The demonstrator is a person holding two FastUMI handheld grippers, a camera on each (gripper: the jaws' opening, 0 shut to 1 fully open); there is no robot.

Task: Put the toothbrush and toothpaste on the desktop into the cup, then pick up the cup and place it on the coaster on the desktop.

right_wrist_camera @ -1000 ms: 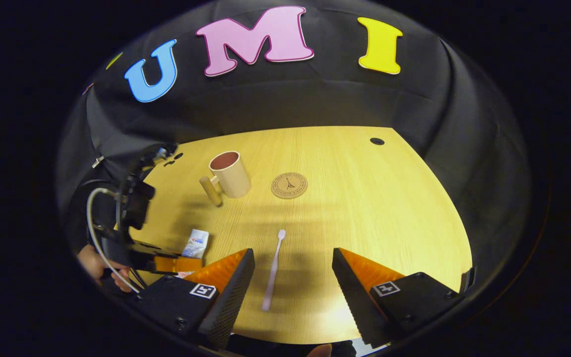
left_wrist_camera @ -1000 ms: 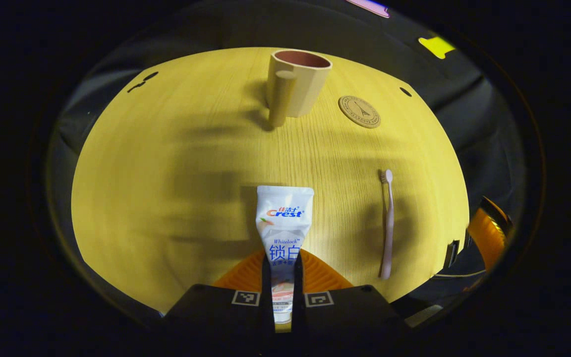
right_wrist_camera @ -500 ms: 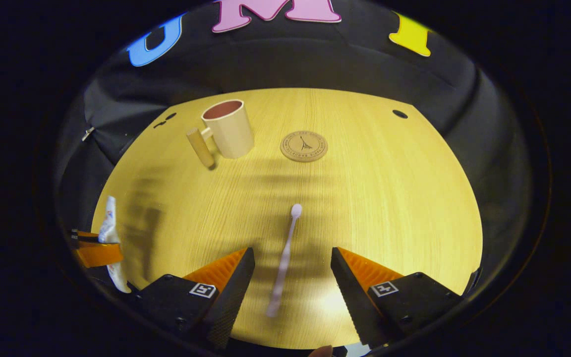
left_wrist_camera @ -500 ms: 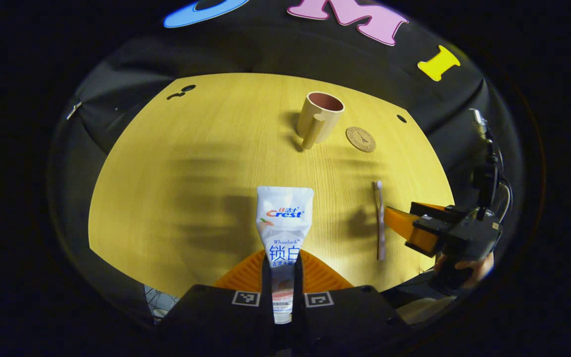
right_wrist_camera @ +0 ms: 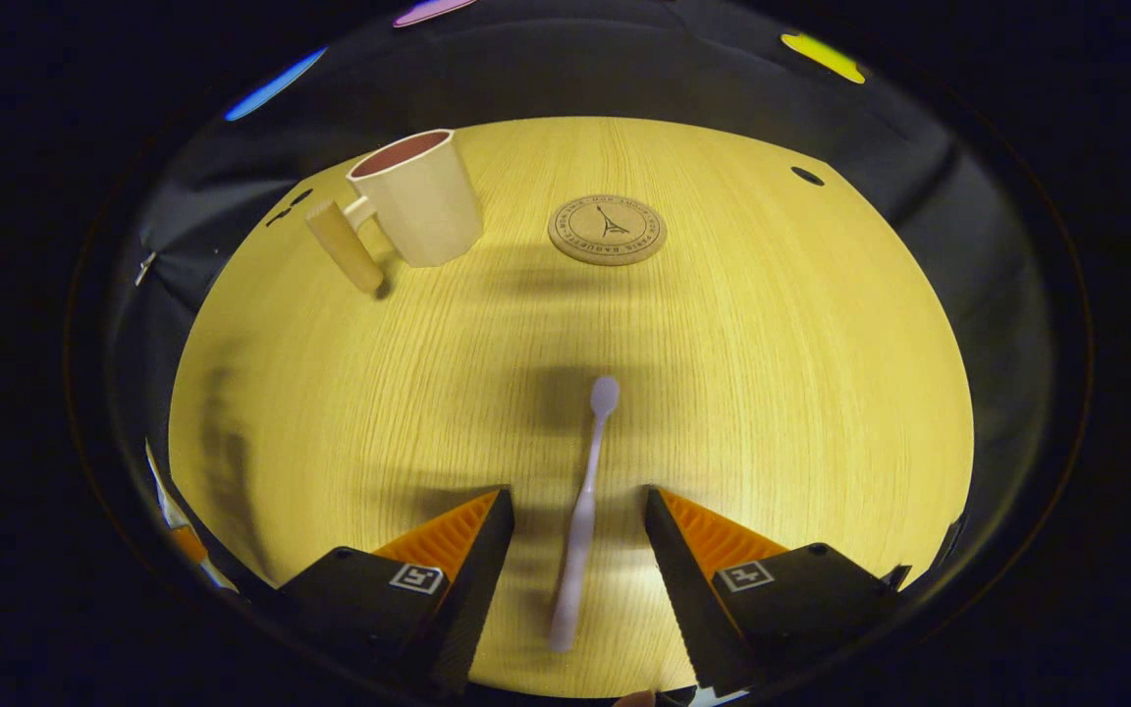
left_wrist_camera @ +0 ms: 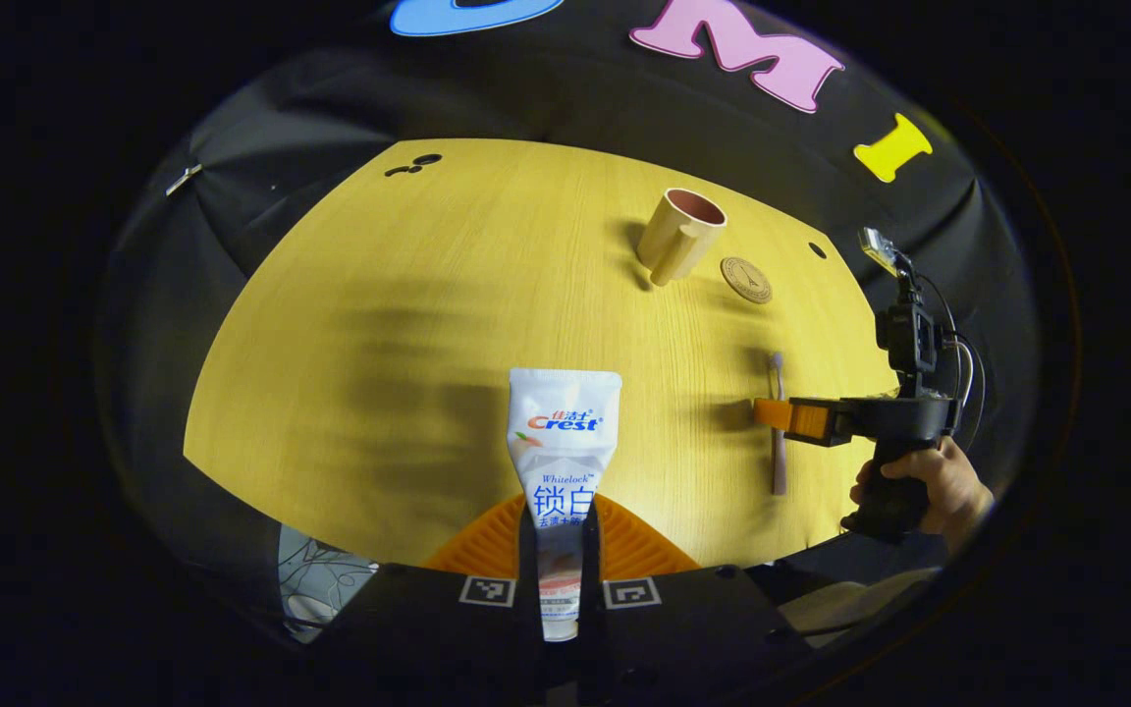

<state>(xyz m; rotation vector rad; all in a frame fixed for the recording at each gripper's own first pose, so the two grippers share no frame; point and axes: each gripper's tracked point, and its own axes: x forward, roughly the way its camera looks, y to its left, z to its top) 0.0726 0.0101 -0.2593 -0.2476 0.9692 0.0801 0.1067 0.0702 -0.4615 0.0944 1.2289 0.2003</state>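
The desktop (right_wrist_camera: 781, 373) is pale yellow wood with fine straight grain, its far edge rounded against black cloth; in the right gripper view a smooth beige cup (right_wrist_camera: 418, 196) with a stubby cylindrical handle stands at the upper left of the frame, its reddish-brown inside showing nothing in it; just right of it, apart from it, lies a flat round coaster (right_wrist_camera: 608, 230) of cork-like brown with a printed tower. A slim pale pink toothbrush (right_wrist_camera: 585, 501) lies flat at lower centre, head pointing up the frame; the right gripper (right_wrist_camera: 575, 511) has its ribbed wedge-shaped fingers spread on either side of the handle, neither touching it. In the left gripper view the left gripper (left_wrist_camera: 560, 535) has its fingers pressed together on the lower end of a soft white toothpaste (left_wrist_camera: 564, 442) tube, whose flat crimped end points up the frame, held above the wood; the cup sits at upper right with the coaster beside it; a hand (left_wrist_camera: 929, 486) at the right edge grips the other tool's handle over the toothbrush.
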